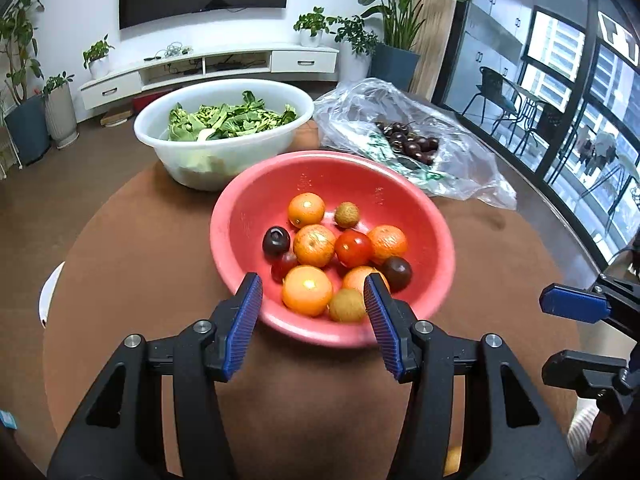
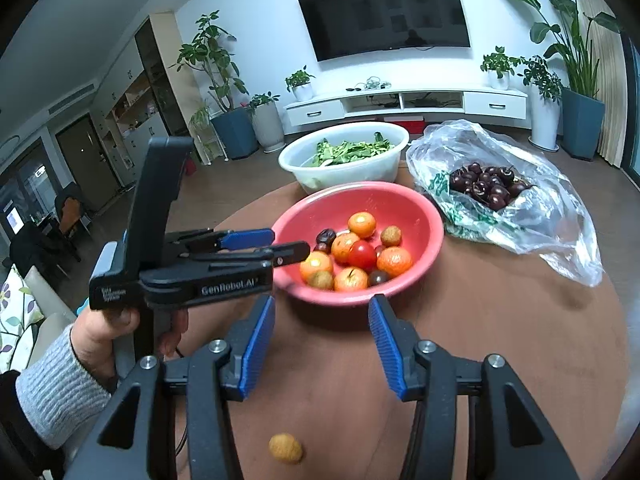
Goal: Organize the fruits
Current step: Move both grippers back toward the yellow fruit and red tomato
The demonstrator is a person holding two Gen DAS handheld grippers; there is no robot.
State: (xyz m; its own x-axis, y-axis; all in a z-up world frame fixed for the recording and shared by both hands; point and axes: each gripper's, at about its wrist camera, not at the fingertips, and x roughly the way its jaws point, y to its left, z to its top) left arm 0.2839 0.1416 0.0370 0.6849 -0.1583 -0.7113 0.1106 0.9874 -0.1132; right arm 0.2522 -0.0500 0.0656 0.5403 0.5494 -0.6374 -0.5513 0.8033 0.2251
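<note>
A red bowl (image 1: 236, 216) (image 2: 416, 200) on the round brown table holds several oranges (image 1: 307, 290), a red tomato (image 1: 353, 247) (image 2: 362, 255), dark cherries (image 1: 276, 241) and two tan lychees (image 1: 347, 305). My left gripper (image 1: 313, 284) (image 2: 289, 246) hovers open over the bowl's near-left rim, with nothing pressed between its blue pads. My right gripper (image 2: 321, 307) (image 1: 549, 334) stands open and empty above bare table, short of the bowl. One loose lychee (image 2: 285, 448) lies on the table below the right gripper.
A white basin (image 1: 168, 148) (image 2: 296, 168) of leafy greens stands behind the red bowl. To the right lies a clear plastic bag (image 1: 472, 184) (image 2: 560, 240) with several dark cherries. A hand (image 2: 100, 336) in a grey sleeve holds the left gripper.
</note>
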